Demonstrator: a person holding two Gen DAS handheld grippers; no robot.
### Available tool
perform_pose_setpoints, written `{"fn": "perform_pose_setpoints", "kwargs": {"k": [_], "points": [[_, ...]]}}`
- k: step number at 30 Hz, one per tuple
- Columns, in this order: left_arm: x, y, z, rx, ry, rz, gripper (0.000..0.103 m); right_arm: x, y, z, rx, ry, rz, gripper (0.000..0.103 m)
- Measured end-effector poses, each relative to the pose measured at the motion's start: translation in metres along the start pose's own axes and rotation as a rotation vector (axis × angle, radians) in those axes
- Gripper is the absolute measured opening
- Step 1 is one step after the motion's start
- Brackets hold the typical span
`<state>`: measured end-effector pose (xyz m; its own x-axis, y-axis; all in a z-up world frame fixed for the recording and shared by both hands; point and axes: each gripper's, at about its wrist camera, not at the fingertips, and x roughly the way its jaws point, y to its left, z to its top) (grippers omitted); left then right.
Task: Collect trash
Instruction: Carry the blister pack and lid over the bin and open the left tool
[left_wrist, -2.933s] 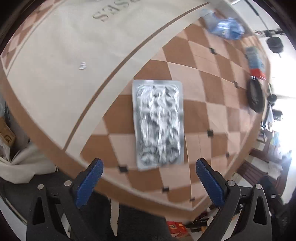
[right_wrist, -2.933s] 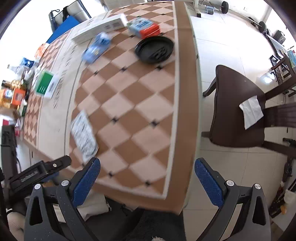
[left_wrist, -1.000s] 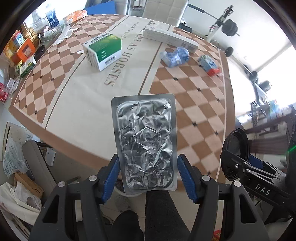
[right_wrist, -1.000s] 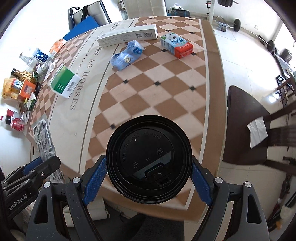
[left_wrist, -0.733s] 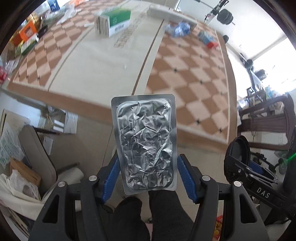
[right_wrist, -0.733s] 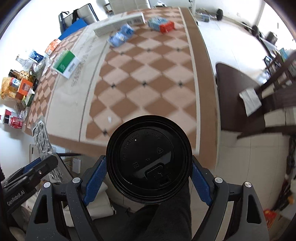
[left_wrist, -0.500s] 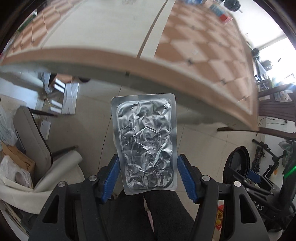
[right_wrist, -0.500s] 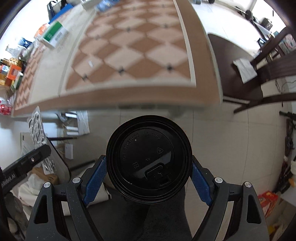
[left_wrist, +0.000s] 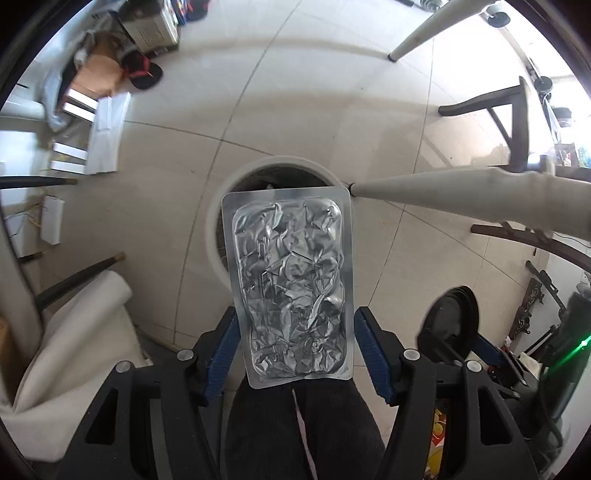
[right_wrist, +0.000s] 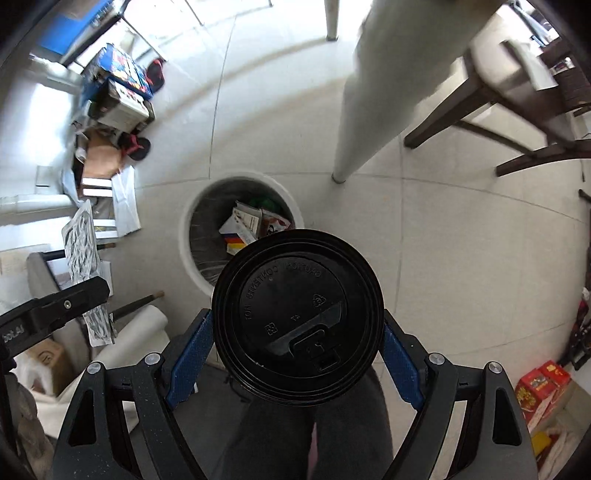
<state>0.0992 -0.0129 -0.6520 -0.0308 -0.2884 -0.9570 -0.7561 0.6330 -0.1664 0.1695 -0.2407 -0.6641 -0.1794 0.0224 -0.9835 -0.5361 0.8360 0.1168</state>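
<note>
Left wrist view: the left gripper, clamped on a foil blister pack, has dropped from bench height to above the white bin, so release looks near; the pack hides most of the opening.

Right wrist view: the right gripper grasps a black cup lid beside the bin, covering its near rim.

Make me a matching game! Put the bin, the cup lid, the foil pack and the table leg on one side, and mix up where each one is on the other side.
Things:
1. foil pack
2. cup lid
3. bin
4. table leg

Places:
a. on the floor, with rubbish inside
b. in the right hand-held gripper
c. standing on the floor beside the bin
d. in the left hand-held gripper

Pairs: 1-d, 2-b, 3-a, 4-c
</note>
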Motion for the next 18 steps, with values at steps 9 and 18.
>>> {"fn": "perform_pose_setpoints", "kwargs": {"k": [9,18], "points": [[0.071,0.011,0.025,0.001,0.076,-0.040,0.061,0.115,0.002,0.037,-0.079,0.044,0.008,0.087],[0.084,0.021,0.028,-0.033,0.059,-0.022,0.091,0.159,0.000,0.055,-0.123,0.091,0.105,0.092]]}}
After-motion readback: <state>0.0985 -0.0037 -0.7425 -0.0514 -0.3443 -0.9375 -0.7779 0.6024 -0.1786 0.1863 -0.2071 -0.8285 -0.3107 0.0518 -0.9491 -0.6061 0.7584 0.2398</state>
